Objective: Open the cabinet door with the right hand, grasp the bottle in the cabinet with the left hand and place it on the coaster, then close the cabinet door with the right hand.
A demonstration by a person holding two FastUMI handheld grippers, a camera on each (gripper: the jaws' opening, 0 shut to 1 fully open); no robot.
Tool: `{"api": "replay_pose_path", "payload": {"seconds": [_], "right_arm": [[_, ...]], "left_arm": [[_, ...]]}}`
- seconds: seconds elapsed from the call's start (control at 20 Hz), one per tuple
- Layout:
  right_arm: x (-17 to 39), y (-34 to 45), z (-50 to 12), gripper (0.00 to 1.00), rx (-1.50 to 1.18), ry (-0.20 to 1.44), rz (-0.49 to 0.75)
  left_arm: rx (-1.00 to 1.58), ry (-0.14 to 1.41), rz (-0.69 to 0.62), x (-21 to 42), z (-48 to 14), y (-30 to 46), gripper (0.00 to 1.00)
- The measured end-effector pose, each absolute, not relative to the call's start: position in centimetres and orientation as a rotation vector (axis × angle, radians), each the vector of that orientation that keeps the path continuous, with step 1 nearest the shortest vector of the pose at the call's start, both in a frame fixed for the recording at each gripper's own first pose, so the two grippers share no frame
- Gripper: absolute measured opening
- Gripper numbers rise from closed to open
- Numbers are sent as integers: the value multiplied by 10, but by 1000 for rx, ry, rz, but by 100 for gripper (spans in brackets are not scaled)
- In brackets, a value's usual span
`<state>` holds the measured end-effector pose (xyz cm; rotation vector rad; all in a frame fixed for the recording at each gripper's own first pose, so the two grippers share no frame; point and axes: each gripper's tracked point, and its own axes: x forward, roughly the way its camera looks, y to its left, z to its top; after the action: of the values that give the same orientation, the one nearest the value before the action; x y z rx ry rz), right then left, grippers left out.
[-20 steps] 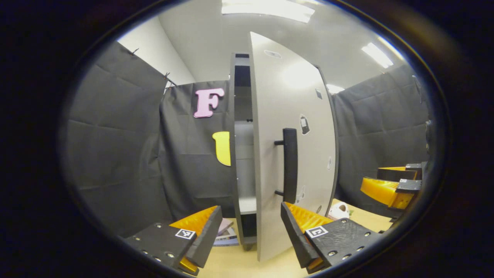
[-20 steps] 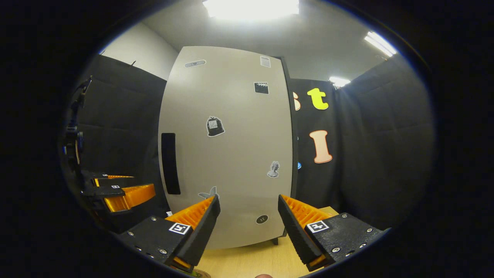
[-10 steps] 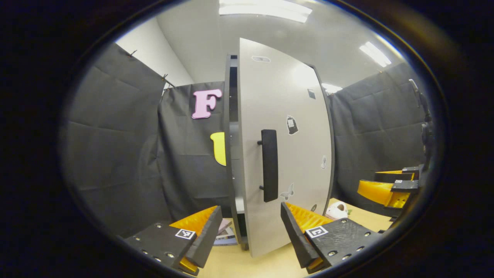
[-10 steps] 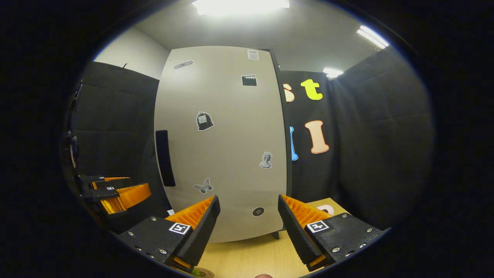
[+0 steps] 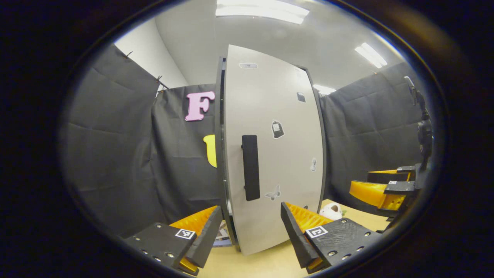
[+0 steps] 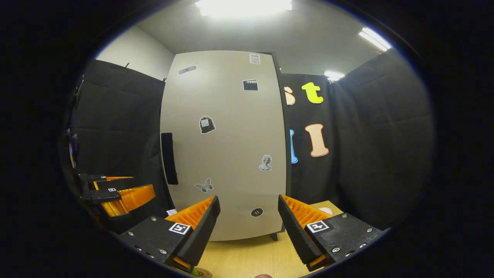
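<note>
The tall grey cabinet door point(image 5: 278, 154) with a black vertical handle point(image 5: 251, 168) stands almost flat against the dark cabinet frame point(image 5: 220, 135). My left gripper point(image 5: 251, 235) is open in front of the door's lower part, holding nothing. In the right gripper view the same door point(image 6: 227, 146) and its handle point(image 6: 169, 158) face me. My right gripper point(image 6: 249, 227) is open and a little off the door, touching nothing. Each view also shows the other gripper off to the side: the right gripper point(image 5: 386, 189) and the left gripper point(image 6: 115, 193). A round edge, perhaps the coaster point(image 6: 200, 273), peeks in at the bottom.
The cabinet stands on a light wooden table point(image 5: 270, 262). A small white object point(image 5: 332, 211) lies on the table right of the cabinet. Some flat printed items point(image 5: 223, 233) lie at the cabinet's left foot. Black cloth walls close in all around.
The door has swung from well ajar to nearly shut, hiding the shelves. Both grippers stayed open, with the right one a little further from the door.
</note>
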<state>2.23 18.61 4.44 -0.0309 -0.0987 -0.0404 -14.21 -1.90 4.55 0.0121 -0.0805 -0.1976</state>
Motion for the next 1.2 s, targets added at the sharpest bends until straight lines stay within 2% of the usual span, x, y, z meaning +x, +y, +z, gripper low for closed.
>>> {"api": "replay_pose_path", "payload": {"seconds": [0.1, 0.15, 0.2, 0.35, 0.4, 0.45, 1.1, 1.15, 1.2], "right_arm": [[22, 187, 48, 93, -30, -103, -42], [22, 187, 51, 93, -33, -114, -41], [22, 187, 52, 94, -38, -116, -44], [23, 187, 51, 94, -47, -111, -44], [23, 186, 52, 93, -46, -113, -45], [23, 185, 52, 94, -44, -112, -45], [30, 172, 48, 93, -33, -107, -69], [30, 173, 47, 93, -29, -105, -68], [31, 173, 47, 93, -29, -104, -69]], "left_arm": [[-5, -83, -197, -142, 46, -23, 87], [-10, -86, -198, -141, 47, -25, 94], [-10, -84, -201, -141, 46, -25, 87], [-14, -79, -199, -142, 45, -24, 87], [-21, -79, -204, -142, 46, -27, 94], [-22, -78, -208, -143, 46, -28, 87], [-14, -60, -233, -147, 43, -31, 87], [-9, -60, -236, -146, 42, -29, 94], [-9, -63, -241, -146, 43, -30, 87]]}}
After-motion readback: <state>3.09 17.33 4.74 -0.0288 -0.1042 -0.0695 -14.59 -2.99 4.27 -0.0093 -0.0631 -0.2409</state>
